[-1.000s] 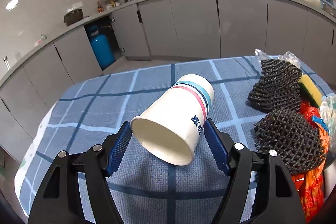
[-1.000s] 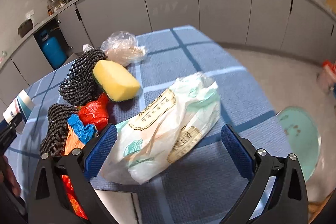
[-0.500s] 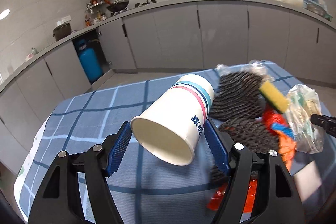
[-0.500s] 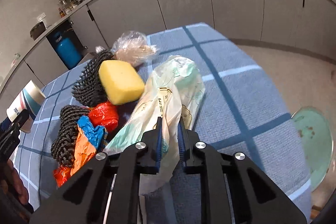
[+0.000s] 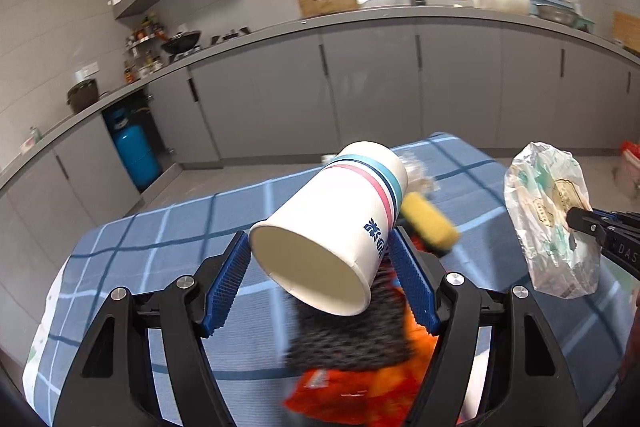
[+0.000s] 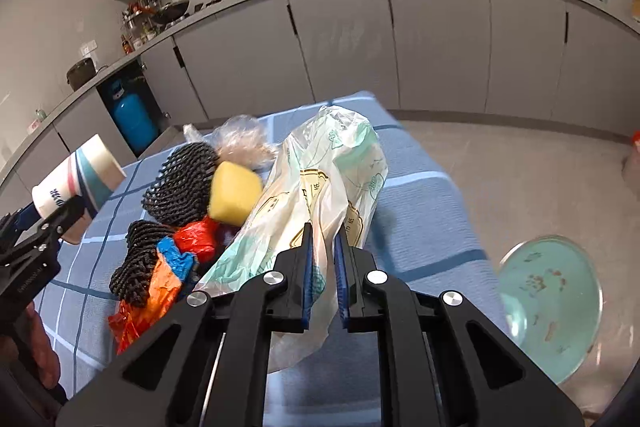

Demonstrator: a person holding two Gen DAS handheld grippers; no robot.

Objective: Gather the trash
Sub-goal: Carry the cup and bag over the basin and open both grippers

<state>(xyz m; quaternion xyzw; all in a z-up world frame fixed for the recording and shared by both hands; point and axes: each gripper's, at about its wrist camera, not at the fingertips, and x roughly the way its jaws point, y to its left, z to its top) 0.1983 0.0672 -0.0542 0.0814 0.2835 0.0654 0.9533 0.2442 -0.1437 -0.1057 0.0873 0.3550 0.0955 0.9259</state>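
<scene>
White paper, ringed in pink and blue: the paper cup (image 5: 332,223) lies tilted between the pads of the left tool (image 5: 320,277), which is clenched on its sides near the rim, mouth toward the camera, lifted clear of the blue checked bench (image 5: 160,239). The right tool (image 6: 323,267) is pinched tight on a fold of the crinkled plastic bag (image 6: 320,183), which hangs raised above the right side of the bench.

Left on the cloth, in a heap near the middle, are two black foam nets (image 6: 180,179), a yellow sponge (image 6: 234,197), red (image 6: 198,241), blue and orange wrappers (image 6: 160,291) and a clear plastic wad (image 6: 240,143) at the far side.

By my reading, this is the carry step: both tools are loaded and the pieces want a bin. A pale green round vessel (image 6: 552,303) sits low on the floor at the near right; it may be the bin, though I cannot be sure. The next move calls for swinging each load over it and releasing, bag first, since it hangs loose and could snag.
</scene>
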